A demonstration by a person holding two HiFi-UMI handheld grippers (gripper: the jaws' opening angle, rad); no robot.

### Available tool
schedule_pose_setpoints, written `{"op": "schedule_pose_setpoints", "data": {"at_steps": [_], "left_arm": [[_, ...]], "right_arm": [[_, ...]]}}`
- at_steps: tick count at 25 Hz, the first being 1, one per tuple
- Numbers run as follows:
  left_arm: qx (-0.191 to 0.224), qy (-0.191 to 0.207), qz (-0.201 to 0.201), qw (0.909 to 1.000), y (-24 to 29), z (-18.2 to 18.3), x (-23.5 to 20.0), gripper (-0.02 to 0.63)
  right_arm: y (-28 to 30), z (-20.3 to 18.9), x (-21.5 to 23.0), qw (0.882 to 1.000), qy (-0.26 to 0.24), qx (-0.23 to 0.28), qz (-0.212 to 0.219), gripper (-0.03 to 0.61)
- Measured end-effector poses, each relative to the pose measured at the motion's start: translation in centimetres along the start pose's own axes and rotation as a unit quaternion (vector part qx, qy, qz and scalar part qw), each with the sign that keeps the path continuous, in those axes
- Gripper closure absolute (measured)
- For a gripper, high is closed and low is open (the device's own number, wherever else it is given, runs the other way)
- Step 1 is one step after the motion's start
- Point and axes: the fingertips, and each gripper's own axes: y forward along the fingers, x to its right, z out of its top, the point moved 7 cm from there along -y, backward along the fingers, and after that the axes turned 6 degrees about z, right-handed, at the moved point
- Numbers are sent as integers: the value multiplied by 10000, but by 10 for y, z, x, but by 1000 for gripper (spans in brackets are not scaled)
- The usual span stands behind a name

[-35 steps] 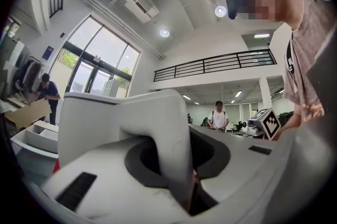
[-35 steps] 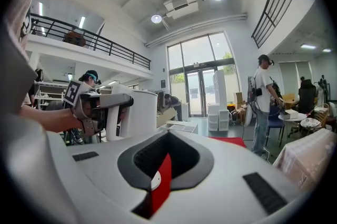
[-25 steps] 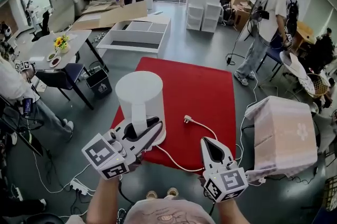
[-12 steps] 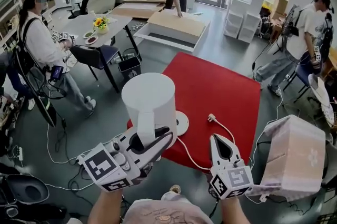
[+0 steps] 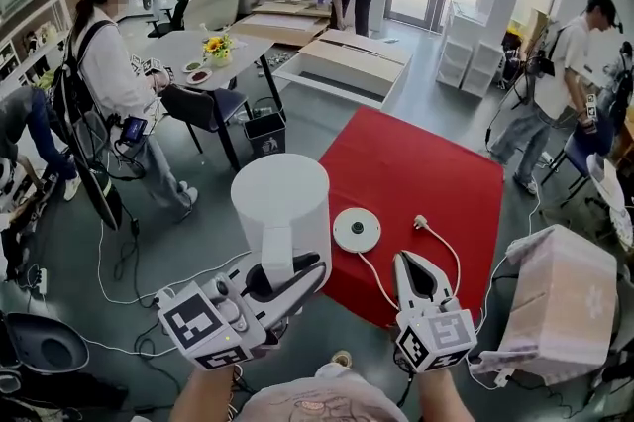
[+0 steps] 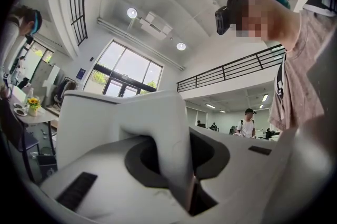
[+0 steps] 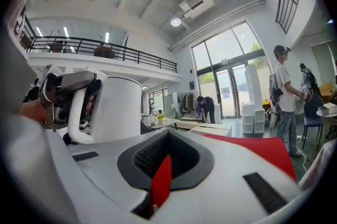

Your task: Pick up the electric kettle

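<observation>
The white electric kettle (image 5: pixel 282 202) hangs in the air to the left of the red mat (image 5: pixel 426 172), apart from its round white base (image 5: pixel 356 229). My left gripper (image 5: pixel 297 271) is shut on the kettle's handle (image 5: pixel 277 257). In the left gripper view the handle (image 6: pixel 168 149) runs down between the jaws, with the kettle body (image 6: pixel 95 118) behind it. My right gripper (image 5: pixel 414 262) is shut on nothing, held over the mat's near edge. The right gripper view shows the kettle (image 7: pixel 113 107) at the left and its own closed jaws (image 7: pixel 163 165).
The base's cord and plug (image 5: pixel 420 222) lie on the mat. A cloth-covered box (image 5: pixel 555 301) stands at the right. A person (image 5: pixel 114 83) stands by a table with flowers (image 5: pixel 213 49) at the left. More people, flat boxes and floor cables are around.
The kettle has come up off its base and moved left with my left gripper, leaving the base bare on the mat. My right gripper has shifted along with it.
</observation>
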Motion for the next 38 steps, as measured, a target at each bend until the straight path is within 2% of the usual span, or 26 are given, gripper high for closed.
{"op": "schedule_pose_setpoints", "data": {"at_steps": [13, 17, 22, 29, 38], "left_arm": [[96, -40, -307, 9995, -78, -2, 4, 549], [99, -140, -419, 9990, -100, -9, 14, 549], [-9, -79, -520, 9986, -125, -16, 29, 549], [13, -198, -550, 9983, -152, -21, 56, 551], [181, -44, -465, 9987, -162, -15, 97, 551]], "right_arm": [[-26, -13, -96, 9998, -138, 88, -152, 574], [-51, -22, -123, 9994, -164, 128, -272, 574], [-86, -27, -156, 9987, -237, 128, -437, 574], [-133, -21, -189, 9973, -340, 141, -628, 574], [-165, -9, -200, 9977, -484, 168, -439, 574]]}}
